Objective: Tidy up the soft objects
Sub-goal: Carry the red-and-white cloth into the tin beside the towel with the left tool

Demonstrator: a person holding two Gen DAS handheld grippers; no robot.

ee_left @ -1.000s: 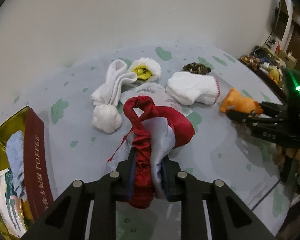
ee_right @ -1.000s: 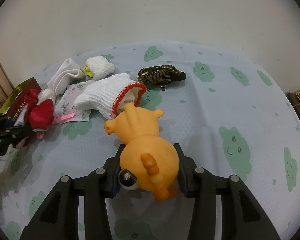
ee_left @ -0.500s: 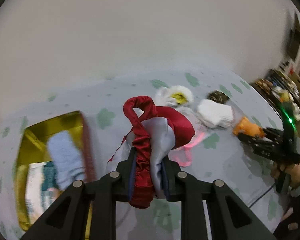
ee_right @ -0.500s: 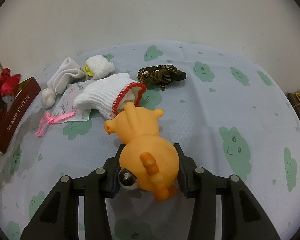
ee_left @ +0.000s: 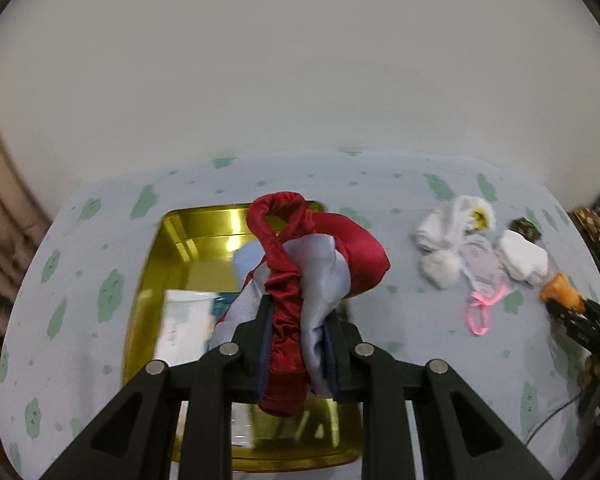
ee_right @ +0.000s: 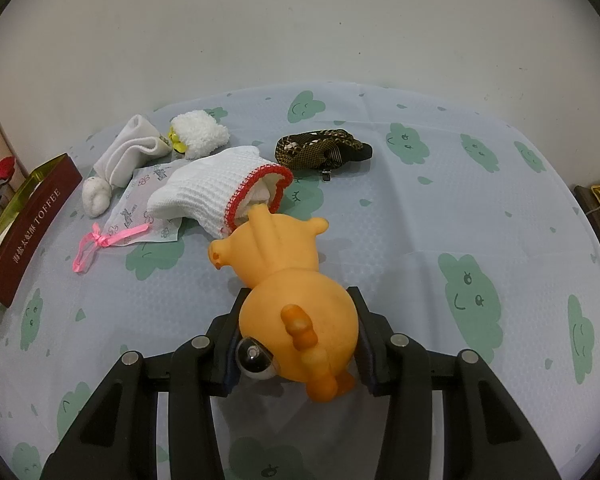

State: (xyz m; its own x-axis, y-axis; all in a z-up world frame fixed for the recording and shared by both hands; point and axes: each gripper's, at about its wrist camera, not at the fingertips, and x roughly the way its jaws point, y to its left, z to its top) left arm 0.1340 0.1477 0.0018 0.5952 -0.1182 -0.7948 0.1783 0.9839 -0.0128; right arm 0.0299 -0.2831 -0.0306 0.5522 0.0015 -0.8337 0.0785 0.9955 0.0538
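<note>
Left claw [ee_left: 296,344] pinches red-grey cloth [ee_left: 320,256] over gold tin [ee_left: 148,280] — socks [ee_left: 440,248] well aside.

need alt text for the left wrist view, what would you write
The left gripper is clamped on a bundle of red and pale grey satin cloth, held above an open gold tin on a pale blue tablecloth with green cloud prints. To the right lie white socks, a pink ribbon and, at the edge, an orange toy.
</note>
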